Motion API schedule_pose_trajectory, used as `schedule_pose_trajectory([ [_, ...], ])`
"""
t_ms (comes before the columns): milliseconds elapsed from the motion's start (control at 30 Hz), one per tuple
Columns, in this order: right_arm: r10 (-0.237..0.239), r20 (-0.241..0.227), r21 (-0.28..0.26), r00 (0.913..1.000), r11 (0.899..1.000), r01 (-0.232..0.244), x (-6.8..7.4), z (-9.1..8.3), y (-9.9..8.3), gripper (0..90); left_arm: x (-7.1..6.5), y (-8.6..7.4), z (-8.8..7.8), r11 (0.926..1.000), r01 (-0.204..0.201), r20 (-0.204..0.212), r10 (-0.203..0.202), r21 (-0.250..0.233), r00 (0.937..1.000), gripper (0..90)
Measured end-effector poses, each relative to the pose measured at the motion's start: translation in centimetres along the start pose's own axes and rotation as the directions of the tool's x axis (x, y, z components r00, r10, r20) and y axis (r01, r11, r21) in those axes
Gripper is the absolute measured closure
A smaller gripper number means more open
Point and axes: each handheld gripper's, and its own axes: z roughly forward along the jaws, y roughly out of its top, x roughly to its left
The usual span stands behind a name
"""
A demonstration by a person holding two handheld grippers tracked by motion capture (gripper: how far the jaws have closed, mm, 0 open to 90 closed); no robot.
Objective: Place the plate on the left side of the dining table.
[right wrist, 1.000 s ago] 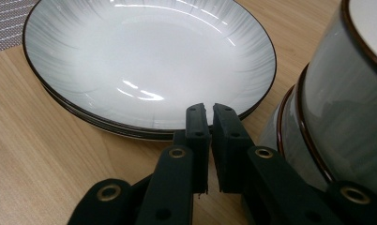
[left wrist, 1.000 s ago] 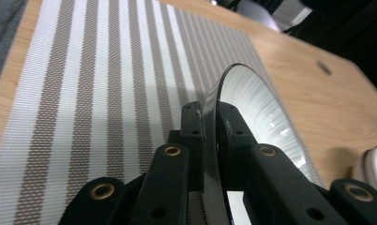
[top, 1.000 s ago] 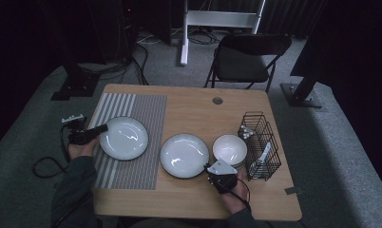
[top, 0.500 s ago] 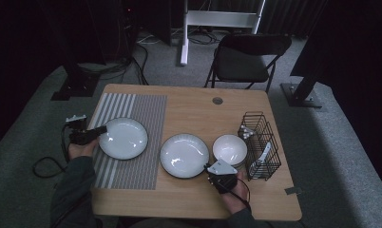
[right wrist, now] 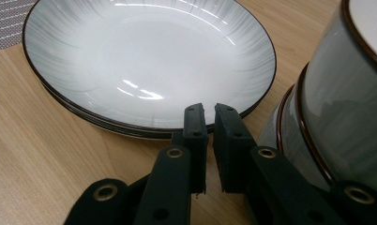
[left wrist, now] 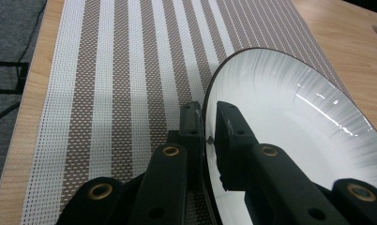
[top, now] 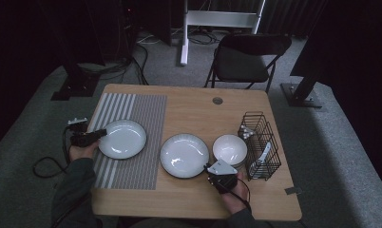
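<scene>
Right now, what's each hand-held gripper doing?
Left hand-held gripper: shut on the rim of the plate on the mat.
Right hand-held gripper: nearly shut, holding nothing, beside the stacked plates.

Both matte black two-jaw grippers [left wrist: 207, 140] [right wrist: 207, 136] carry brass-ringed pivot holes, the right one [top: 221, 175] a grey three-cornered top plate, above dark grey-green sleeves [top: 75, 190].

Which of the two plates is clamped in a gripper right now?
The plate on the striped placemat: the left gripper has its jaws pinched on the plate's rim. The plate at mid-table lies free, with the right gripper empty before it.
</scene>
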Motion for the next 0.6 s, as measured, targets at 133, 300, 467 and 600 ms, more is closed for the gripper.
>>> schedule_pose_trajectory([
  [133, -0.004, 0.000, 0.000, 1.0000, 1.000, 0.004, 0.00, -0.01, -0.02, 82.8, 0.02, -0.08, 0.19, 1.0000, -0.008, -0.012, 0.008, 0.003, 0.9999, 81.6],
  [300, -0.007, 0.006, -0.003, 1.0000, 1.000, 0.007, 0.09, -0.05, -0.05, 81.1, 0.11, -0.31, 0.36, 0.9997, -0.019, -0.031, 0.020, 0.013, 0.9993, 80.7],
  [467, -0.014, 0.001, -0.009, 0.9999, 1.000, 0.014, 0.13, -0.11, -0.05, 78.7, 0.31, -0.67, 0.50, 0.9996, -0.024, -0.043, 0.024, 0.017, 0.9988, 80.0],
  [600, -0.021, -0.003, -0.009, 0.9998, 1.000, 0.021, 0.21, -0.19, -0.01, 77.0, 0.21, -0.62, 0.45, 0.9991, -0.040, -0.052, 0.040, 0.015, 0.9978, 80.2],
])
